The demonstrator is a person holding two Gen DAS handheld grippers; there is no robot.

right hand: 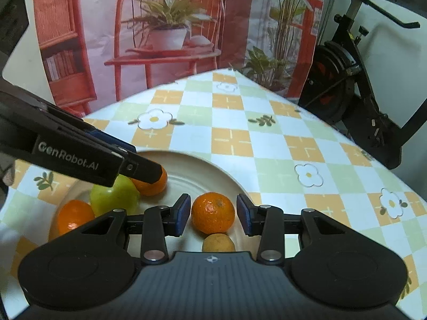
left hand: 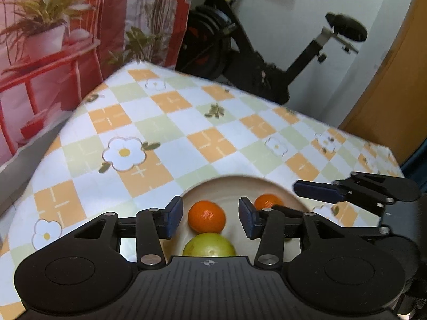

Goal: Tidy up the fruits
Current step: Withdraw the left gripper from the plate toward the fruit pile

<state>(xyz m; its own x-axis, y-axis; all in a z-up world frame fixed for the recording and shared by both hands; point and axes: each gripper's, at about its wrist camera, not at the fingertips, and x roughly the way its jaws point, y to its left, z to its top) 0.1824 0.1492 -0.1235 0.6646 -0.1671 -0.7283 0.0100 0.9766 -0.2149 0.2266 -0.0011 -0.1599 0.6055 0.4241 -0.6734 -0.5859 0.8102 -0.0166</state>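
Both wrist cams close above plate (left hand: 267,184), tilted down along fingers; left cam faces table corner and exercise bike (left hand: 267,53), right cam faces printed backdrop (right hand: 173,26); shared: plate, green apple (right hand: 114,197), checked cloth (right hand: 232,138)

We take this for a room in a home; a table under a checked orange, green and white cloth with printed daisies (right hand: 267,144) carries a cream round plate (right hand: 202,165) of fruit; a black exercise bike (left hand: 267,61) stands beside it; an orange wooden door (left hand: 395,85) (only partly seen); a hanging printed backdrop of a red chair and potted plants (right hand: 165,32).
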